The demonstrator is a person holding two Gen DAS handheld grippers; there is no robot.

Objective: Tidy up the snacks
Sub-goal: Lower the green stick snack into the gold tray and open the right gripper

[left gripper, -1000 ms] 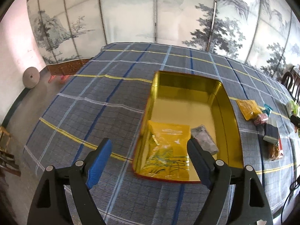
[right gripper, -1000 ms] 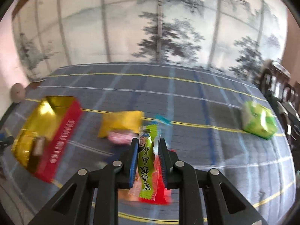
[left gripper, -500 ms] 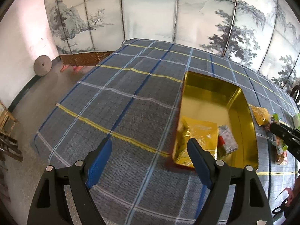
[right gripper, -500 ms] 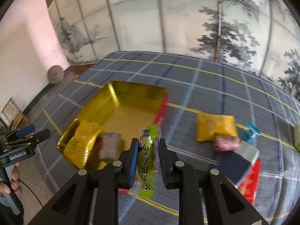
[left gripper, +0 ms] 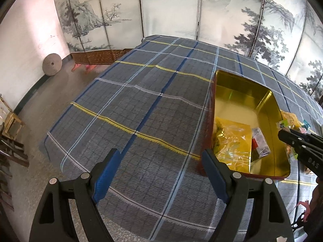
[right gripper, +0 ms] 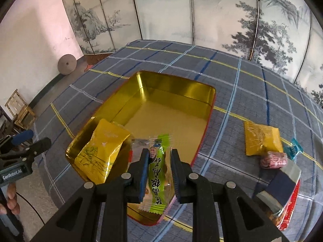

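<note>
A gold tin box (right gripper: 177,92) with a red outside (left gripper: 242,84) sits on the plaid tablecloth. Inside lie a yellow snack pouch (right gripper: 101,151) (left gripper: 232,141) and a small clear-wrapped snack (left gripper: 260,143). My right gripper (right gripper: 158,157) is shut on a green snack stick (right gripper: 157,173) and holds it over the box's near end; it shows at the right edge of the left wrist view (left gripper: 298,143). My left gripper (left gripper: 161,167) is open and empty, over bare cloth left of the box; it also shows in the right wrist view (right gripper: 26,147).
Right of the box lie a yellow pouch (right gripper: 262,137), a pink candy (right gripper: 273,159), a teal-wrapped candy (right gripper: 295,148), a dark blue packet (right gripper: 280,183) and a red packet (right gripper: 290,207). A painted folding screen (left gripper: 171,10) stands behind the table. The table edge drops at left.
My right gripper has carried the green snack stick left, from the loose snacks to over the box. My left gripper has drawn back to the left, away from the box, still open.
</note>
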